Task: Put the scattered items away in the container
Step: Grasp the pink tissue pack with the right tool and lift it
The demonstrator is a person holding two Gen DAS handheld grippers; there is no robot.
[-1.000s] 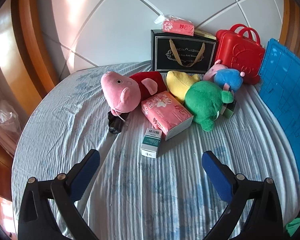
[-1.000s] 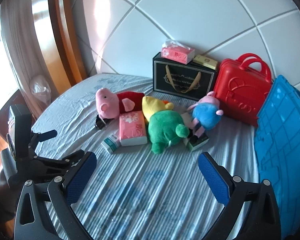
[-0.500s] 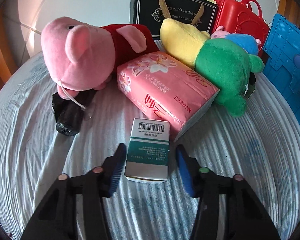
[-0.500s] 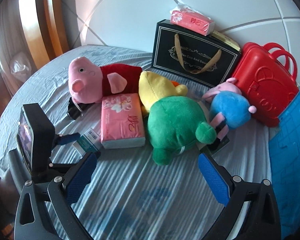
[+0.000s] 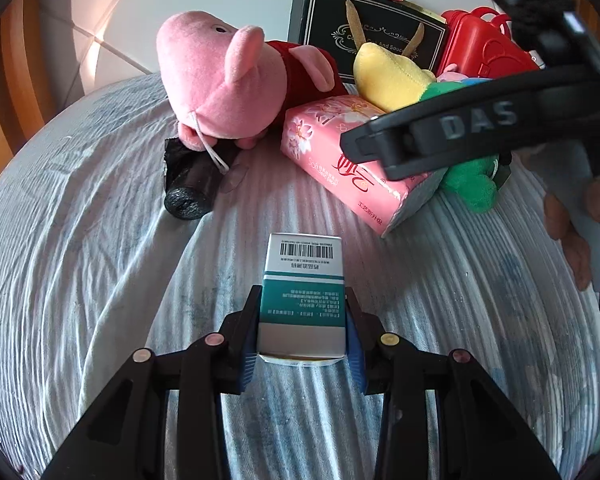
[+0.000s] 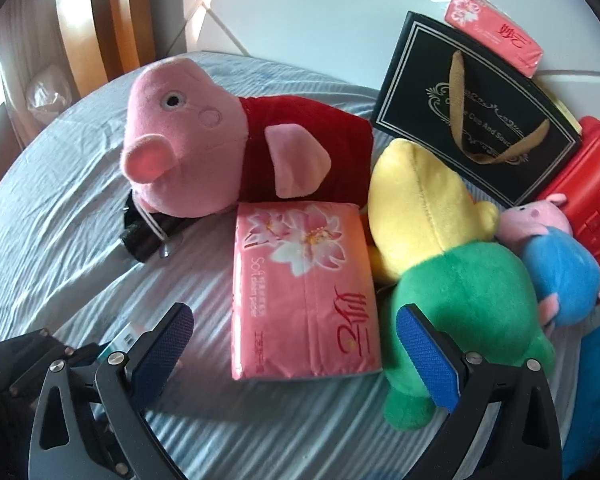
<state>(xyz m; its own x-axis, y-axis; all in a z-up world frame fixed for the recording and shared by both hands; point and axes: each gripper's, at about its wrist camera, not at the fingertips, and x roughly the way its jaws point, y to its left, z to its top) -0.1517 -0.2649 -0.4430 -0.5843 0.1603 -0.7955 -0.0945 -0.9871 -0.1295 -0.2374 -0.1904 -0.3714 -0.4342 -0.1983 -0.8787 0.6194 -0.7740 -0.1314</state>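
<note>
My left gripper (image 5: 302,320) is shut on a small green-and-white box (image 5: 303,280) lying on the striped bed sheet (image 5: 100,280), with a pad pressed on each long side. My right gripper (image 6: 296,340) is open and hangs low over the near end of the pink tissue pack (image 6: 304,280), one pad on each side and neither touching it. The pack lies between the pink pig plush (image 6: 188,148) and the green-and-yellow plush (image 6: 456,280). In the left wrist view the right gripper's black body (image 5: 460,132) crosses above the tissue pack (image 5: 328,152).
A black roll (image 5: 192,184) lies under the pig plush (image 5: 228,88). A small blue-bodied pig plush (image 6: 556,264), a black gift bag (image 6: 476,120) with another tissue pack (image 6: 496,36) on top, and a red case (image 6: 596,184) stand behind. A blue crate (image 6: 596,400) is at the right edge.
The left gripper came down over the green-and-white box and shut on it. The right gripper dropped and moved in close over the pink tissue pack, still open.
</note>
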